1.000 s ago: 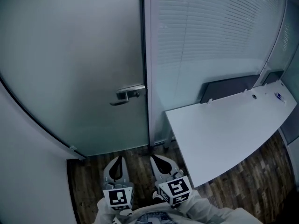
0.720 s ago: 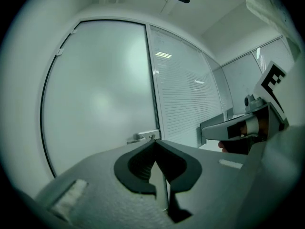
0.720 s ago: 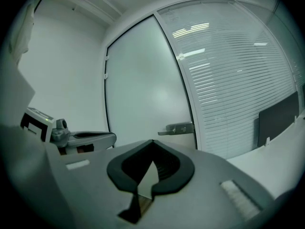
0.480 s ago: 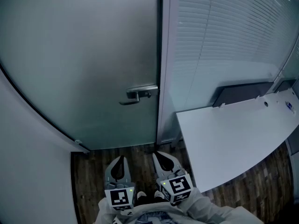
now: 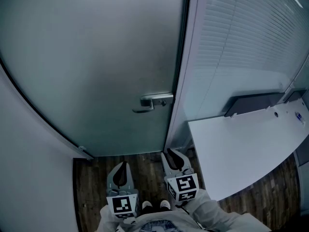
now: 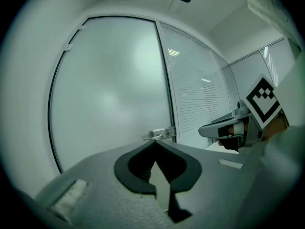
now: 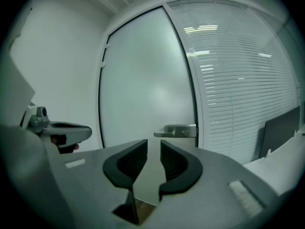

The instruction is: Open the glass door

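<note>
- The frosted glass door [image 5: 96,71] fills the far left of the head view and stands shut against its frame [image 5: 186,81].
- Its metal handle [image 5: 155,102] sits at the door's right edge, just beside the frame, with the lever pointing left.
- The left gripper [image 5: 122,164] hangs low and near, over the dark wooden floor [image 5: 91,178], well apart from the handle. Its jaws are together at the tips, with nothing between them.
- The right gripper [image 5: 172,153] is just to its right, near the foot of the frame and also well short of the handle. Its jaws have just been opening and now stand a little apart, with nothing between them. In the right gripper view the handle shows beyond the gap.
- A white table [image 5: 251,144] lies at the right, in front of a glass wall with slatted blinds [image 5: 251,33].
</note>
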Available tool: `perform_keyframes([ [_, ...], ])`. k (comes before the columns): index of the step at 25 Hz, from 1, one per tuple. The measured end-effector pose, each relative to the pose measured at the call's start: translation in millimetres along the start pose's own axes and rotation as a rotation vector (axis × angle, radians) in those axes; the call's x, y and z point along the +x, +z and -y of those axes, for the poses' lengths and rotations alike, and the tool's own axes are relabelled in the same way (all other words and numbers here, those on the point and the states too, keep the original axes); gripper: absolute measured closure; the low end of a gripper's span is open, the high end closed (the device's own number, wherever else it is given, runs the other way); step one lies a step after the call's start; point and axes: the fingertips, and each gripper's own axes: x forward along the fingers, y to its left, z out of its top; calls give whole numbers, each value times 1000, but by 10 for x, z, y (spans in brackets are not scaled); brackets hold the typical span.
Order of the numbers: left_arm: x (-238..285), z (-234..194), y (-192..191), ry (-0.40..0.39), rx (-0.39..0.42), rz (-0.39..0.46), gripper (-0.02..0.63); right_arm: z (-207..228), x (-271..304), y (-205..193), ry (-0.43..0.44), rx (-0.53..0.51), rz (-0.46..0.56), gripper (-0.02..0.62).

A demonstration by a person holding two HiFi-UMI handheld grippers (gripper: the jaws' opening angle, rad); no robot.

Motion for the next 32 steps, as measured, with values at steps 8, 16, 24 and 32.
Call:
perform_keyframes([
  [8,-18,-277,-169,44,-33,6,603,110,655,-209,2,-251,-84,418],
  [16,-85,-461,-284,92,-61,-5,603,136,1246,-322,30,-518,-164,350],
  [24,-142,-654,-467,155,-80,-29,603,284,1971,-501,40,-786,-231,345],
  [32,-298,-835,-611,224,-103,-52,603,330,2452,-524,27,-1018,-268,345],
])
